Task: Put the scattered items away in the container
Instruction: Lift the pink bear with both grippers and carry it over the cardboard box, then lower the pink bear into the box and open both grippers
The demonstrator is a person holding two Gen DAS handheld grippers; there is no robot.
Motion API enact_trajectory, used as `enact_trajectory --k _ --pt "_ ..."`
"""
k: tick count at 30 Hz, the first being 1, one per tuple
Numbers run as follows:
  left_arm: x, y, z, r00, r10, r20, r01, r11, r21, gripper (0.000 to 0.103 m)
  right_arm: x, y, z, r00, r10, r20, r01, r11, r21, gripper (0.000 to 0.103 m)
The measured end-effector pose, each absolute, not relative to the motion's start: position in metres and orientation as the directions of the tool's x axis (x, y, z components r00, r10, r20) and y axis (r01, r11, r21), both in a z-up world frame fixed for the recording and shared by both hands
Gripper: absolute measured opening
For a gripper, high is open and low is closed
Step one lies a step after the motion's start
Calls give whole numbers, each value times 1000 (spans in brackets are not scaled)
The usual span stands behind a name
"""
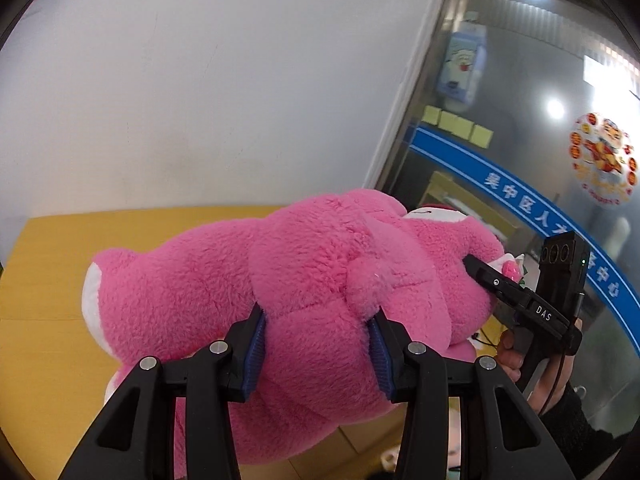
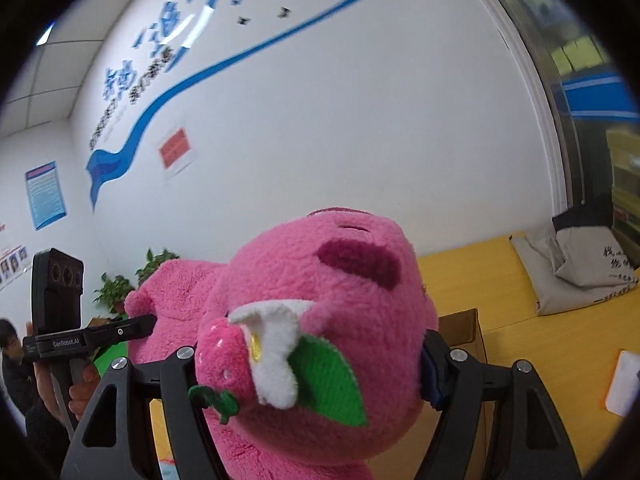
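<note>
Blue ribbed pads (image 1: 256, 354) on the left hand-held gripper (image 1: 318, 356) sit closest to the lens, sunk into the middle of a big pink plush bear (image 1: 280, 280), which bulges around both pads. That hand-held gripper is clamped on the bear's body. The right hand-held gripper (image 2: 310, 360) is closed around the bear's head end, with the fleece pressed against both black fingers. From the left wrist view its black finger (image 1: 486, 278) digs into the fur near the face, held by a hand (image 1: 524, 364).

The bear hangs in the air between the two grips, well above the yellow wooden desk (image 1: 48, 280). A brown cardboard box (image 2: 464, 332), probably the container, shows just behind the head in the right wrist view.

To do the carry well, I judge both grips should stay firm and move together, since a long soft toy sags and twists if one end leads. Lowering it over the box, feeding one end in first and releasing only once the bulk rests inside, should keep it from flopping over the rim.

The fur is short, nubbly fleece, squashy and slow to slip. A felt-like strawberry (image 2: 222, 350), white flower (image 2: 274, 340) and green leaf (image 2: 328, 384) are sewn near the head. A grey cloth bag (image 2: 576, 268) slumps on the desk's far side.
</note>
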State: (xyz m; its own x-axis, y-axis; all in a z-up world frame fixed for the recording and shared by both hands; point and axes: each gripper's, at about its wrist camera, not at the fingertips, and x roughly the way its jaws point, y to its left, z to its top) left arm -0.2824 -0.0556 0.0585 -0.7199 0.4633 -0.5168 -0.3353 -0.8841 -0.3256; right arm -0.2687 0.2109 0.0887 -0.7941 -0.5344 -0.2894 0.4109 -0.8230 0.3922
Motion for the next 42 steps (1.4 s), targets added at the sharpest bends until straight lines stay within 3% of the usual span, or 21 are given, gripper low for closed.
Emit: enact_trajectory --k 6,9,11,25,32,37,39,42 --pt "-384 -68 -48 -604 443 -662 -234 -893 -384 48 -374 205 1 -766 -478 -429 281 -850 445 73" --pt "-408 -68 -109 -524 420 -741 -171 -904 -391 34 -403 199 -53 -723 -431 -540 193 -876 442 73" --pt "-410 -64 -129 -507 446 -738 -183 -892 -413 35 -408 196 -79 -691 -398 -604 149 -896 419 73" --pt "-388 -57 -119 -517 390 -762 -192 -920 -341 41 -375 189 -74 -673 -280 -684 52 -941 334 75" --pt "-389 -60 -117 -524 371 -766 -144 -926 -350 66 -403 197 -77 -677 -256 -690 40 -949 313 90" --pt "-356 -54 -77 -598 302 -742 -165 -953 -255 68 -377 205 -41 -704 -274 -656 113 -954 277 94" --pt "-322 -53 -49 -654 275 -704 -180 -961 -208 86 -349 207 -13 -719 -302 -626 164 -949 270 103" --pt "-257 -50 -8 -743 228 -629 -181 -974 -139 103 -301 211 20 -734 -340 -588 226 -939 260 103"
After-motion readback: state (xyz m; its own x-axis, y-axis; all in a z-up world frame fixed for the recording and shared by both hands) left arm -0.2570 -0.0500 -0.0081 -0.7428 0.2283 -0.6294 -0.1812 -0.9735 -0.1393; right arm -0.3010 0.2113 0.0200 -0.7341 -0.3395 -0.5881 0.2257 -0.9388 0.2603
